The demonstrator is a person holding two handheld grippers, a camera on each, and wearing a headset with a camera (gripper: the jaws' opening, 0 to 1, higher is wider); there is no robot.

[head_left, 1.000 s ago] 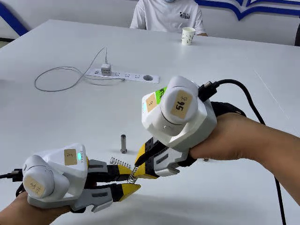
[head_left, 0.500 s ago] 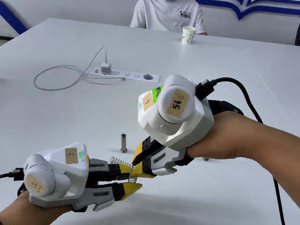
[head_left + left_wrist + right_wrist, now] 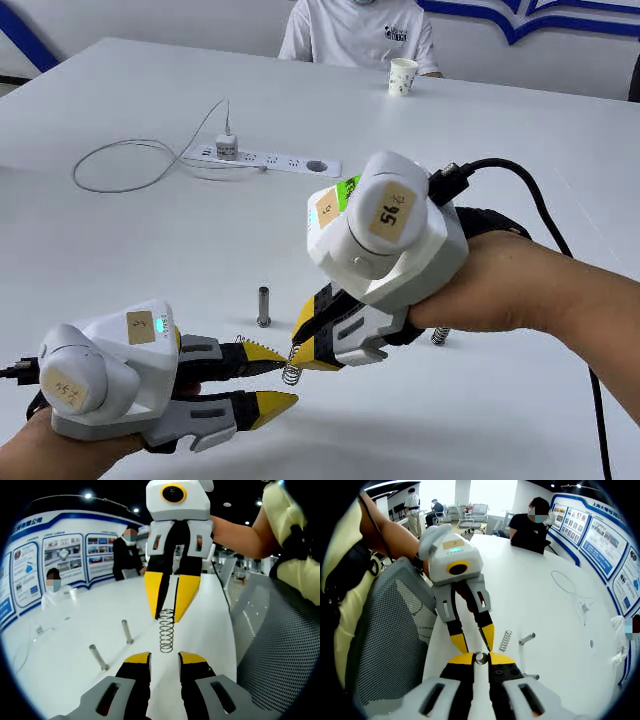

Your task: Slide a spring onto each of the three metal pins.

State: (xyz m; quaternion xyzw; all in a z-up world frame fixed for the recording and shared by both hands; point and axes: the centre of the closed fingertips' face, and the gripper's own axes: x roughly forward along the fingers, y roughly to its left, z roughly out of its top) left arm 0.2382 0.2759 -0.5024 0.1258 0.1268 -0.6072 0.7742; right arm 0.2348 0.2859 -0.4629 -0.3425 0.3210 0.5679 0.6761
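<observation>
A thin steel spring [image 3: 291, 368] hangs from my right gripper [image 3: 300, 350], which is shut on its upper end just above the white table [image 3: 130, 250]. In the left gripper view that spring [image 3: 166, 630] dangles between the right gripper's yellow jaws, just ahead of my left gripper [image 3: 164, 657], which is open and holds nothing. My left gripper [image 3: 288, 378] sits low and to the left, its tips close to the spring. A short metal pin [image 3: 263, 306] stands behind them. Two pins [image 3: 127, 631] [image 3: 98, 657] stand to the left. The held spring [image 3: 480, 657] shows end-on.
A second spring [image 3: 438, 336] lies under my right hand, and another spring [image 3: 505, 640] lies beside a pin [image 3: 527, 639]. A power strip [image 3: 265, 160] with cable [image 3: 120, 170] and a paper cup [image 3: 401, 76] sit farther back. A person [image 3: 355, 30] sits across the table.
My right gripper has risen slightly with the spring. My left gripper has drawn back to the left, so the spring now hangs clear of its jaws.
</observation>
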